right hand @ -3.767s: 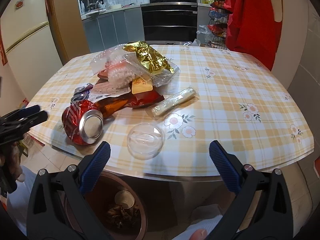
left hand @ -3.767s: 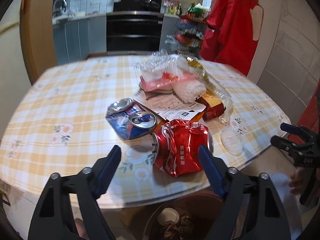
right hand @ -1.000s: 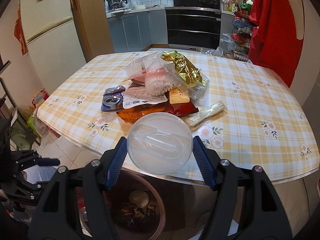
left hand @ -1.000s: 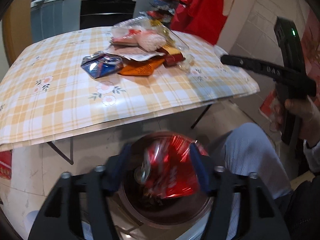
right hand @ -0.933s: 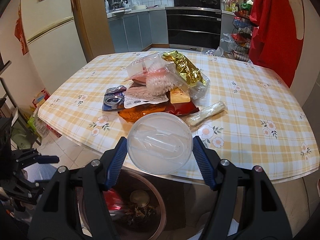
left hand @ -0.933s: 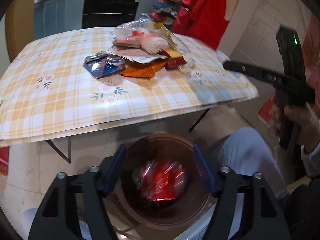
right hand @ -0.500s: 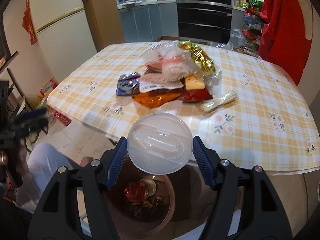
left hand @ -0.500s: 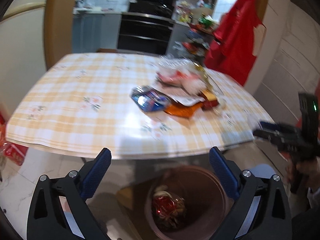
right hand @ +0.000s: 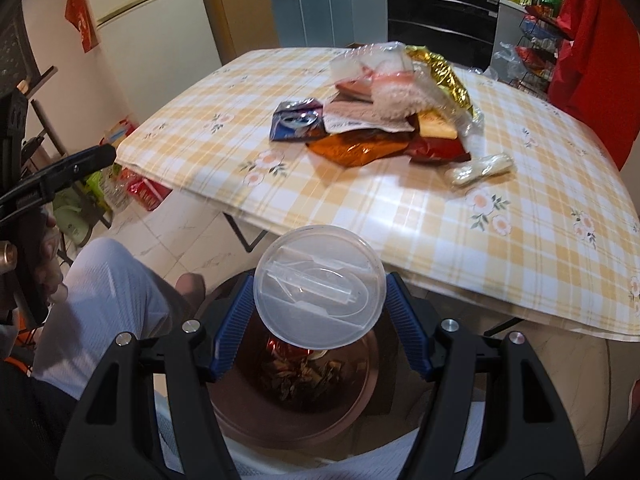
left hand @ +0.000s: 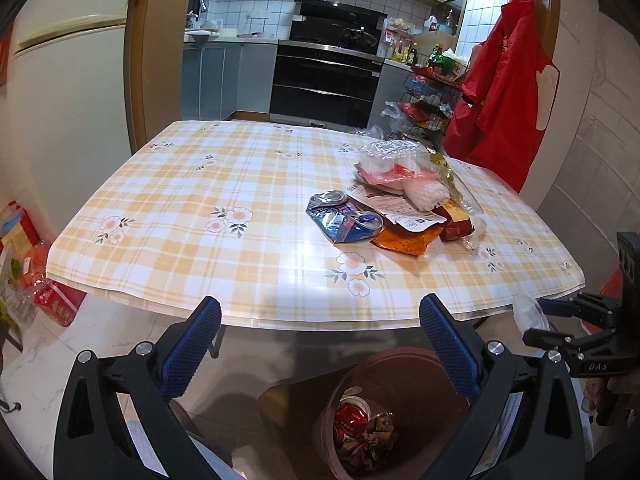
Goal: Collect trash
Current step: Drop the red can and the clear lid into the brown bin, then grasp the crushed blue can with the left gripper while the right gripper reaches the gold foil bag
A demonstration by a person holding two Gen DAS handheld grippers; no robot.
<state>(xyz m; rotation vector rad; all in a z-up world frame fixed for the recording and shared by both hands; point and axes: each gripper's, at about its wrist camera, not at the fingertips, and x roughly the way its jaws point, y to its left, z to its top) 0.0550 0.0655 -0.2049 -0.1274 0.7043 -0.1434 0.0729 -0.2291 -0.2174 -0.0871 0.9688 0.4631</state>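
Note:
My right gripper (right hand: 320, 304) is shut on a clear plastic lid (right hand: 319, 271) and holds it above the brown trash bin (right hand: 224, 412); it also shows in the left wrist view (left hand: 532, 316). My left gripper (left hand: 320, 344) is open and empty, above the floor before the table edge. The bin (left hand: 420, 364) holds a crushed red can (left hand: 352, 416) and scraps. On the table lie a crushed blue can (left hand: 344, 220), an orange wrapper (left hand: 408, 240), a receipt (left hand: 396, 210), plastic bags (left hand: 394, 162), a gold wrapper (right hand: 440, 68) and a rolled clear wrapper (right hand: 480, 170).
The checked table (left hand: 224, 208) fills the middle of both views. A person's knee in white cloth (right hand: 108, 280) is left of the bin. A red apron (left hand: 508, 92) hangs at the right wall. Bags (left hand: 48, 296) lie on the floor at left.
My left gripper let the red can drop into the bin, opened wide and rose toward the table. My right gripper carried the lid from over the table edge to above the bin.

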